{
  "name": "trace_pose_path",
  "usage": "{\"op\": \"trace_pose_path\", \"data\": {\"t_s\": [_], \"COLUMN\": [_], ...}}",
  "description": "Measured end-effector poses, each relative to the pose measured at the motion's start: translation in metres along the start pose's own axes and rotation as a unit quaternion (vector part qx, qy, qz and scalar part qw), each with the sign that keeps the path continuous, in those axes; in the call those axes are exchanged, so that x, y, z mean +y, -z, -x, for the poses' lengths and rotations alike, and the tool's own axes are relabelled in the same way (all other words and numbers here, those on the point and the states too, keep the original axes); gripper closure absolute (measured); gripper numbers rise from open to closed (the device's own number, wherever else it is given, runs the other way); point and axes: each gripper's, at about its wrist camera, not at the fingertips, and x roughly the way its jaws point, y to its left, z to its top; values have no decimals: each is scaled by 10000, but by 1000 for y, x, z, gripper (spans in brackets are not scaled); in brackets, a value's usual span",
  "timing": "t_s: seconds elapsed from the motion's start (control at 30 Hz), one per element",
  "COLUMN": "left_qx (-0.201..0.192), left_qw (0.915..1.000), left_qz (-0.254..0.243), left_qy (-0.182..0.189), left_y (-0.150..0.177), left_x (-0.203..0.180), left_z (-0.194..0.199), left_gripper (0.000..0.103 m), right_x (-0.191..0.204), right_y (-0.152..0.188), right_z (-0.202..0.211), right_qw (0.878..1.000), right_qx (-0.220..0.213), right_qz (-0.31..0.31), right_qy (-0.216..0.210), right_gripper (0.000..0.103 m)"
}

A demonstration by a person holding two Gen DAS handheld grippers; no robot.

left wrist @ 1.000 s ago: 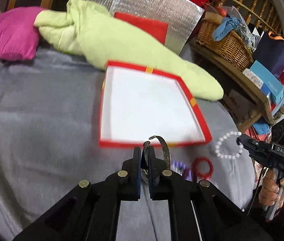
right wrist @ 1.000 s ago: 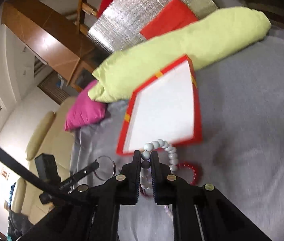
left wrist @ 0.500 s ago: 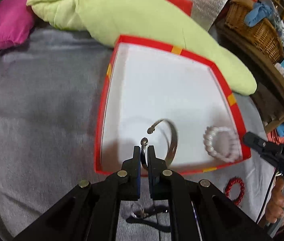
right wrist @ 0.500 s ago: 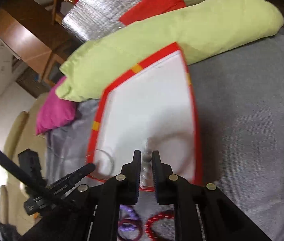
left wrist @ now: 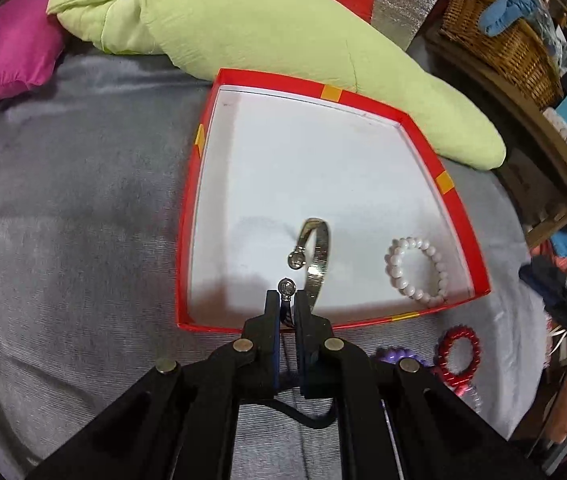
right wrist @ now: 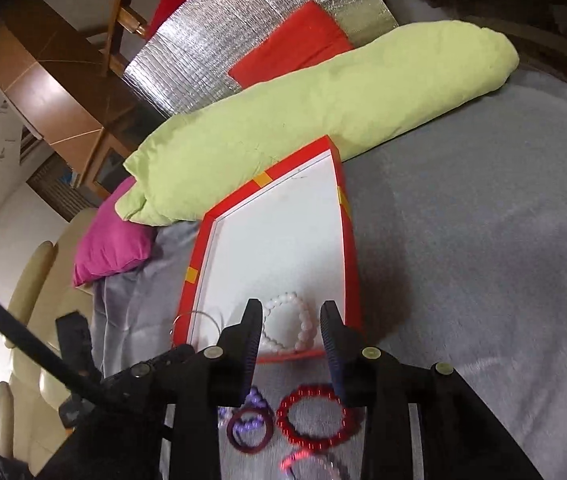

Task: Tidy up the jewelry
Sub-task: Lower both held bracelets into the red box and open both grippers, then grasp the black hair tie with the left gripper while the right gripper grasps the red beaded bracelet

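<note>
A red box with a white floor (left wrist: 449,188) (right wrist: 349,216) lies on the grey cloth. My left gripper (left wrist: 286,300) is shut on a silver open bangle (left wrist: 319,256) and holds it over the box's near edge. A white bead bracelet (left wrist: 417,268) (right wrist: 303,326) lies inside the box at its near right corner. My right gripper (right wrist: 291,312) is open and empty just above that bracelet. A red bead bracelet (left wrist: 459,350) (right wrist: 311,418) and purple bracelets (right wrist: 249,426) lie on the cloth in front of the box.
A long green pillow (left wrist: 275,36) lies behind the box, with a magenta cushion (left wrist: 7,60) at the left. A wicker basket (left wrist: 503,44) stands on a wooden shelf at the right. A silver foil panel (right wrist: 251,40) leans at the back.
My right gripper has opened and left the white bead bracelet in the box. My left gripper has carried the silver bangle forward over the box and lowered it.
</note>
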Motion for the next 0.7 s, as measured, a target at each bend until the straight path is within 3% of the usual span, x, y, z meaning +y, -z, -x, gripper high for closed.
{"op": "trace_pose_path", "data": {"t_s": [0.1,0.17,0.23,0.43,0.6,0.67,0.7], "left_qx": [-24,-215,-504,-889,-723,-749,-566], "left_qw": [10000,9997,9986,9958,9970,9966,9969], "left_qz": [27,-37,-19,48,86,137,316], "left_qy": [51,-91,-161,-209,-271,-316,-447], "left_y": [0,2,3,9,36,57,66], "left_x": [-4,-8,-10,-4,12,24,31], "left_z": [3,12,26,68,80,78,73], "left_gripper": [87,56,47,42,41,35,35], "right_x": [-1,-4,-9,-20,-31,-32,-31], "right_y": [8,13,20,41,53,55,56], "right_z": [11,19,27,50,45,40,37], "right_qw": [10000,9999,10000,9999,9982,9976,9973], "right_qx": [25,20,27,137,531,627,665], "right_qz": [82,107,20,3,-92,-90,-86], "right_qy": [44,81,43,89,271,291,296], "right_gripper": [69,69,69,69,69,69,69]}}
